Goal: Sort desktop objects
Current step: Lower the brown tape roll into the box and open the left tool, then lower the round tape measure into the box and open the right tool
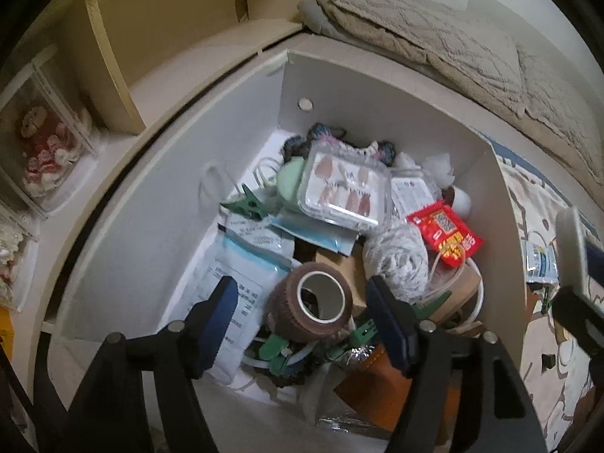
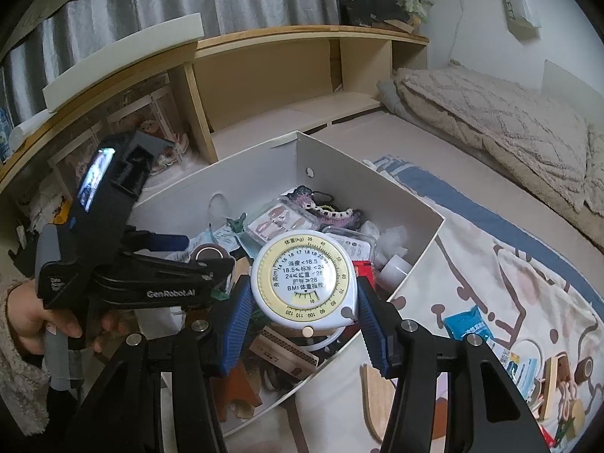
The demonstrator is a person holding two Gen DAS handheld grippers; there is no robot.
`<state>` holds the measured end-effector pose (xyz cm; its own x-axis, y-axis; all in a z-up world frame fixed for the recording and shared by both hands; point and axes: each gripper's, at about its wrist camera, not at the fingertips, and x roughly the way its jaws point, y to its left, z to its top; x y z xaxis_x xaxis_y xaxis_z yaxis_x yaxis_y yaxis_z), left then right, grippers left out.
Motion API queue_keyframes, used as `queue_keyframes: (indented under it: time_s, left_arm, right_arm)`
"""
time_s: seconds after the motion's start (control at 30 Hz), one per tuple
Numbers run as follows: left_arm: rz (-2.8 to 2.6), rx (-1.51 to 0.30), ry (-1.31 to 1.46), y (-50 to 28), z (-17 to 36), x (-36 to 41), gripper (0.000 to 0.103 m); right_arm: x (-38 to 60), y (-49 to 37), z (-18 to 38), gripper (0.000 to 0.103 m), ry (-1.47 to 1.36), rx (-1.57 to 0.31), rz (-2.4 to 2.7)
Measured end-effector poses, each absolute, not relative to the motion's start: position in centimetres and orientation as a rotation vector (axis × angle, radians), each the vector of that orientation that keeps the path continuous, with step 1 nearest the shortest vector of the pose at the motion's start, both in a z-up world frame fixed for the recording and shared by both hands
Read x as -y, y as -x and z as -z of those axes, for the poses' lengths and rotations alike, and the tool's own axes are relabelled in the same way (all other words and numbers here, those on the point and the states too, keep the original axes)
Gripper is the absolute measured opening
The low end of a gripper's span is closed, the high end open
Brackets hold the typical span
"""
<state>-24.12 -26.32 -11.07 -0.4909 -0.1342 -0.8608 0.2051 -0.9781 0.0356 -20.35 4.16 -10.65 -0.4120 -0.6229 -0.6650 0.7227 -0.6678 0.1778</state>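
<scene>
A white storage box (image 1: 158, 226) sits on the bed, full of small items. My left gripper (image 1: 302, 302) hangs open just above a brown tape roll (image 1: 313, 305) lying in the box, its fingers either side of the roll without touching it. The box also holds a clear nail-tip case (image 1: 345, 188), a red packet (image 1: 447, 232) and green clips (image 1: 247, 202). My right gripper (image 2: 302, 298) is shut on a round white BMI tape measure (image 2: 305, 283) and holds it above the box (image 2: 377, 188) near its right wall. The left gripper's body (image 2: 124, 264) shows in the right wrist view.
A wooden shelf unit (image 2: 287, 75) stands behind the box. A beige blanket (image 2: 509, 124) lies at the far right. Loose items lie on the patterned bed cover right of the box: a blue packet (image 2: 468, 324), a small tape roll (image 2: 583, 368), wooden pieces (image 2: 372, 396).
</scene>
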Motion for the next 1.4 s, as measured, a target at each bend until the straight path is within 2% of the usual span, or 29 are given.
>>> queue_keyframes:
  time_s: [0.23, 0.53, 1.17, 1.4]
  left_arm:
    - [2.636, -0.112, -1.357, 23.1, 8.3, 26.0, 0.071]
    - [2.718, -0.083, -1.252, 21.9, 6.4, 25.0, 0.071]
    - [2.730, -0.088, -1.233, 20.9, 6.0, 25.1, 0.071]
    - [2.723, -0.097, -1.233, 20.8, 6.0, 25.5, 0.071]
  right_arm:
    - [-3.8, 20.3, 11.1, 0.054, -0.962, -0.123, 2.062]
    - [-1.4, 19.8, 13.1, 0.054, -1.004, -0.183, 2.020]
    - [0.7, 20.7, 15.6, 0.054, -1.049, -0.265, 2.031]
    - [0.6, 20.7, 15.2, 0.054, -1.035, -0.242, 2.010]
